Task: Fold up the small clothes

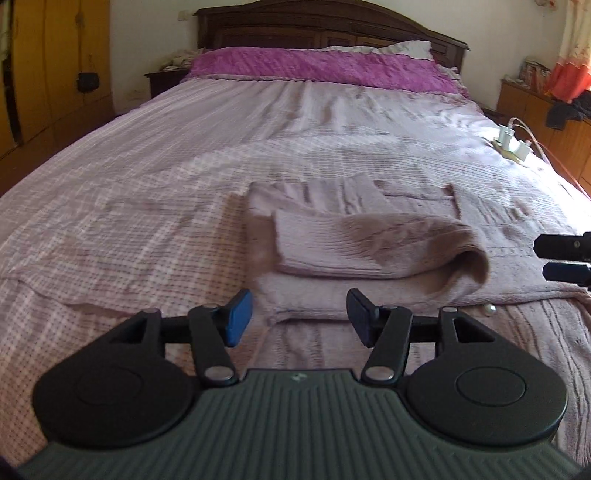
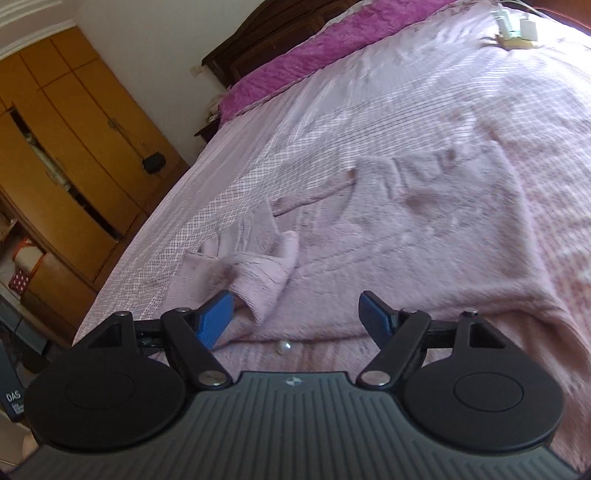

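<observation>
A pale pink knitted garment (image 1: 362, 243) lies on the bed, its left sleeve folded across the body. In the right wrist view the same garment (image 2: 424, 236) spreads out flat, the folded sleeve cuff (image 2: 255, 284) near the left pad. My left gripper (image 1: 298, 317) hovers open just in front of the garment's near hem, nothing between its blue pads. My right gripper (image 2: 297, 319) is open too, above the near hem beside a pearl button (image 2: 284, 347). The right gripper's fingertips (image 1: 561, 258) show at the right edge of the left wrist view.
The bed has a pink checked bedspread (image 1: 129, 177), a purple blanket (image 1: 317, 66) and a dark wooden headboard (image 1: 332, 22). A white power strip with plugs (image 1: 511, 144) lies at the bed's right edge. A wooden wardrobe (image 2: 74, 140) stands to the left.
</observation>
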